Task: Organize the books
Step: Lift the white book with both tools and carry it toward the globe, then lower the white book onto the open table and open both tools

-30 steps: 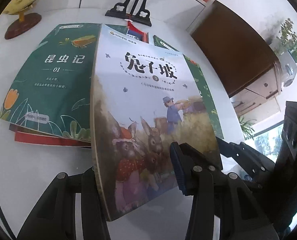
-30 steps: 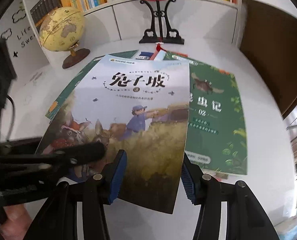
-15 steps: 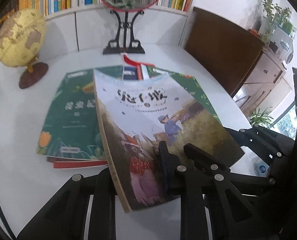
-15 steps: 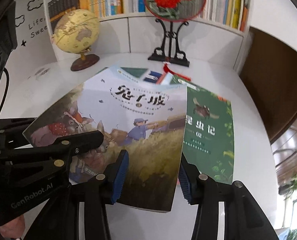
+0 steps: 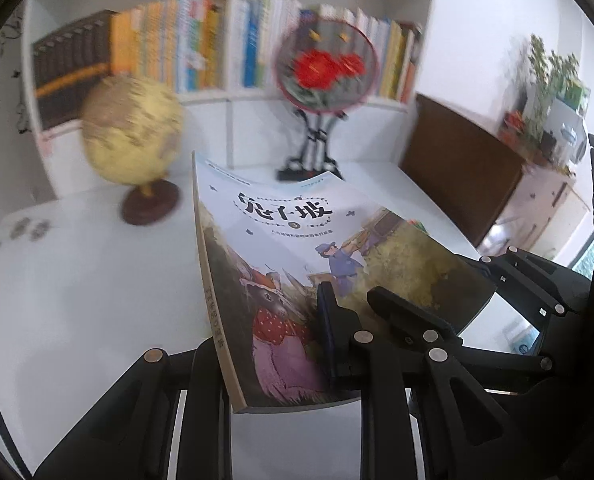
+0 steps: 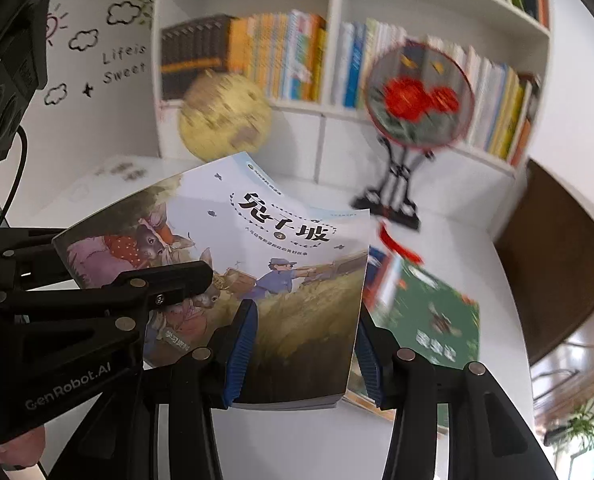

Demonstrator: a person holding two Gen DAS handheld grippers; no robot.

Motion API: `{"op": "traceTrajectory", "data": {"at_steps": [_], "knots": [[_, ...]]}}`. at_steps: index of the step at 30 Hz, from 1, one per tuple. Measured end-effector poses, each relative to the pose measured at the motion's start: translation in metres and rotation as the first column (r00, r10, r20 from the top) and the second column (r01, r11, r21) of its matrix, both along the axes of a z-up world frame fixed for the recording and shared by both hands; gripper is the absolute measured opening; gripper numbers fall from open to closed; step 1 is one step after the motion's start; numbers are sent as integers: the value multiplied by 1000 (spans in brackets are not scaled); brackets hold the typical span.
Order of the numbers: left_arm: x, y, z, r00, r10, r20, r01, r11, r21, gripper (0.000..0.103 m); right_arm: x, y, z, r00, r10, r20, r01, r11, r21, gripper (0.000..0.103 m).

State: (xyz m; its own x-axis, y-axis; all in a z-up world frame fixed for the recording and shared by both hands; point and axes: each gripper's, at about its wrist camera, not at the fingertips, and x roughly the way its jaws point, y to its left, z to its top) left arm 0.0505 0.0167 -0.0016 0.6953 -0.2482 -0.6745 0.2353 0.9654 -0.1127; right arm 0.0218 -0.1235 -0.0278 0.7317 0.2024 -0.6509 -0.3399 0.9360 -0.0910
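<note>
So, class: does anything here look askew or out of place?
Yes. The rabbit book is off the table, tilted, with both tools on its near edge: left tool, right tool. A green book lies skewed on other books, not shelved.

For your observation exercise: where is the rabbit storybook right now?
The rabbit storybook is raised above the white table, gripped by both grippers, right of the globe.

book (image 5: pixel 297 240): glossy paper cover | table (image 5: pixel 77 280): smooth glossy white
</note>
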Motion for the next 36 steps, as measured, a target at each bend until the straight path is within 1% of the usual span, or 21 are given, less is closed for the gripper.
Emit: {"op": "traceTrajectory", "data": {"at_steps": [1,4,7,10,13,15,18,23,29,31,33,36], "knots": [[-3,13,5,1000,7,6,-7,1000,10,19,-2,16,7,1000,7,20,-7,1000,4,46],[-9,60,21,999,38,30,-39,998,48,19,-5,57,20,999,31,41,-32,999,33,46],[-14,116,32,997,71,43,-73,996,53,19,-4,106,32,996,63,64,-67,996,60,46],[-16,163,32,993,108,50,-111,992,59,19,-1,156,39,994,81,80,-88,993,82,46],[-12,204,20,991,124,55,-127,990,66,19,3,204,36,991,108,75,-116,988,104,46],[-5,227,7,991,124,42,-126,990,57,19,7,236,28,990,124,72,-131,987,97,46],[11,255,-18,991,130,-10,-130,991,22,19,17,273,9,991,131,40,-133,989,71,46],[33,287,-64,986,127,-104,-131,991,-31,19,39,314,-28,991,128,-36,-127,991,32,46],[40,304,-109,971,126,-202,-142,988,-68,19,61,330,-75,983,112,-144,-111,994,14,46],[41,307,-121,965,137,-223,-155,986,-66,19,65,332,-86,979,106,-174,-106,994,11,46],[42,310,-128,962,145,-233,-162,985,-56,19,67,333,-97,974,105,-201,-104,994,12,46],[41,317,-136,952,160,-260,-186,979,-80,19,70,334,-109,962,112,-247,-108,994,33,46]]}}
